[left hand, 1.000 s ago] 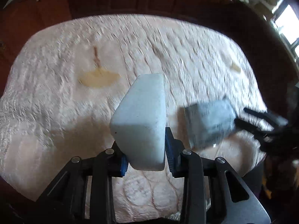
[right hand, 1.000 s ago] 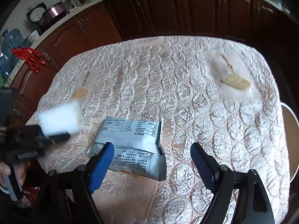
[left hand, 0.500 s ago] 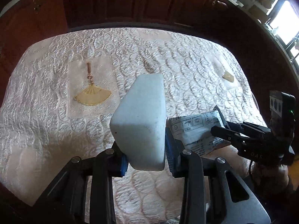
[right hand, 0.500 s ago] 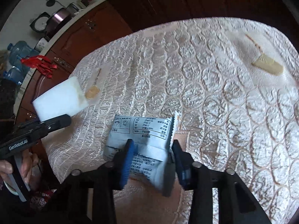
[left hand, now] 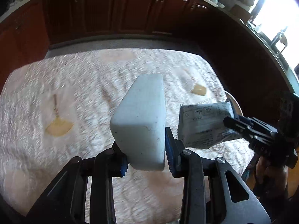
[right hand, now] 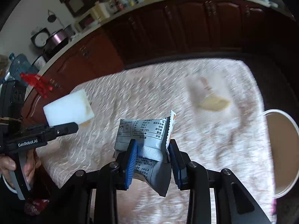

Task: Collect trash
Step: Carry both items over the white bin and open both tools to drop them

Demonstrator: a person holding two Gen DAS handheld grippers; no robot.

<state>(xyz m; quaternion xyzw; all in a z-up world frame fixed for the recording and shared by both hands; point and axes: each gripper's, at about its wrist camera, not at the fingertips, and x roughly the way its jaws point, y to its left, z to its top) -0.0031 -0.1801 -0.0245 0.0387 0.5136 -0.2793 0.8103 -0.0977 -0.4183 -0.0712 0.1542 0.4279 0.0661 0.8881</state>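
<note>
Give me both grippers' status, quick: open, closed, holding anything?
Left gripper: closed, fingers clamping the white foam block.
Right gripper: closed on the grey snack wrapper, held above the quilted tablecloth.

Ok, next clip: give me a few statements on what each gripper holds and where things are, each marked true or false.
1. The left gripper is shut on a white foam block. True.
2. The right gripper is open and empty. False: it is shut on a grey snack wrapper.
3. The snack wrapper lies flat on the tablecloth. False: it is held up off the cloth between the jaws.
4. A round white-rimmed bin shows at the right edge of the right wrist view. True.
5. The tablecloth carries fan-shaped motifs. True.
</note>
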